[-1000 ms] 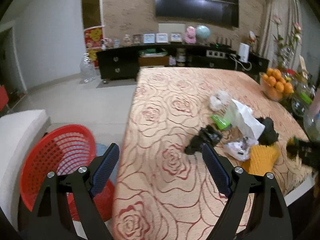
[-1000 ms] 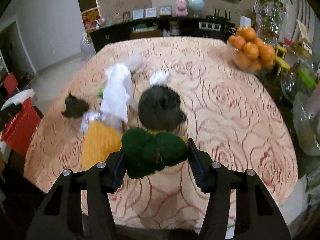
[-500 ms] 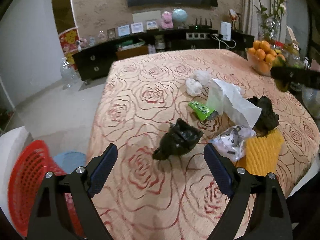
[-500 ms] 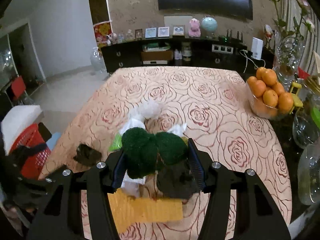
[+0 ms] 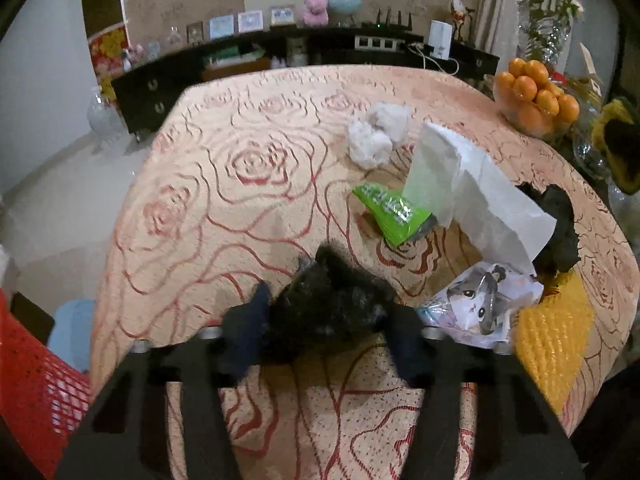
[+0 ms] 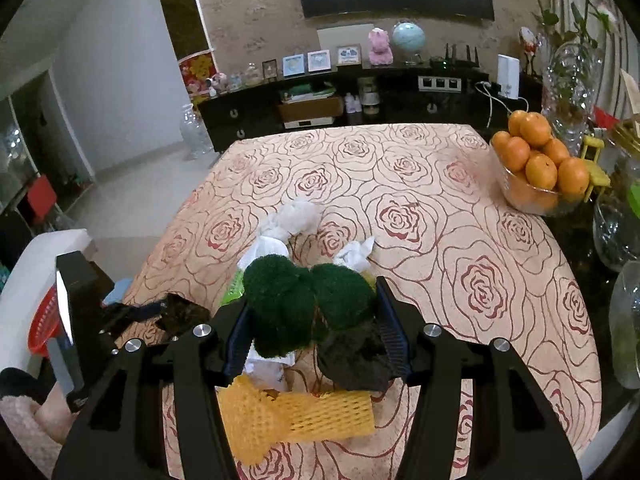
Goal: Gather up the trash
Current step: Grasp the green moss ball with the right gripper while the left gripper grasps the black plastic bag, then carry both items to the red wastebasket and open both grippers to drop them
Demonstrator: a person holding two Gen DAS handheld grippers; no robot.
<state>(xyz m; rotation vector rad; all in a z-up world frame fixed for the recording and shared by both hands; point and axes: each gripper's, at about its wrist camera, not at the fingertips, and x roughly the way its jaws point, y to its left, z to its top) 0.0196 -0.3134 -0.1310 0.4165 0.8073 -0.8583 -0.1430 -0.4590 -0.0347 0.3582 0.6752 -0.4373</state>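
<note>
A crumpled black plastic bag (image 5: pixel 332 300) lies on the rose-patterned tablecloth (image 5: pixel 240 208). My left gripper (image 5: pixel 326 320) straddles it, jaws closing, and both pads touch its sides. From the right wrist view the same bag (image 6: pixel 182 314) sits at the tips of the left gripper (image 6: pixel 148 311). My right gripper (image 6: pixel 312 312) is shut on a dark green fuzzy lump (image 6: pixel 296 300) and hangs above the trash pile. Loose trash: white paper bag (image 5: pixel 472 188), green wrapper (image 5: pixel 390 210), tissue wads (image 5: pixel 376 136), cat-print packet (image 5: pixel 480 304), yellow foam net (image 5: pixel 548 336), second black bag (image 5: pixel 560 232).
A red mesh basket (image 5: pixel 32 380) stands on the floor off the table's left edge, next to a white seat (image 6: pixel 36 264). A glass bowl of oranges (image 6: pixel 536 168) and glass vases (image 6: pixel 616 232) crowd the table's right side. A dark sideboard (image 6: pixel 320 108) lines the far wall.
My left gripper swung from over the red basket to the table, dropped onto the black bag, and its jaws narrowed around it. The right gripper lifted the green lump, then held still.
</note>
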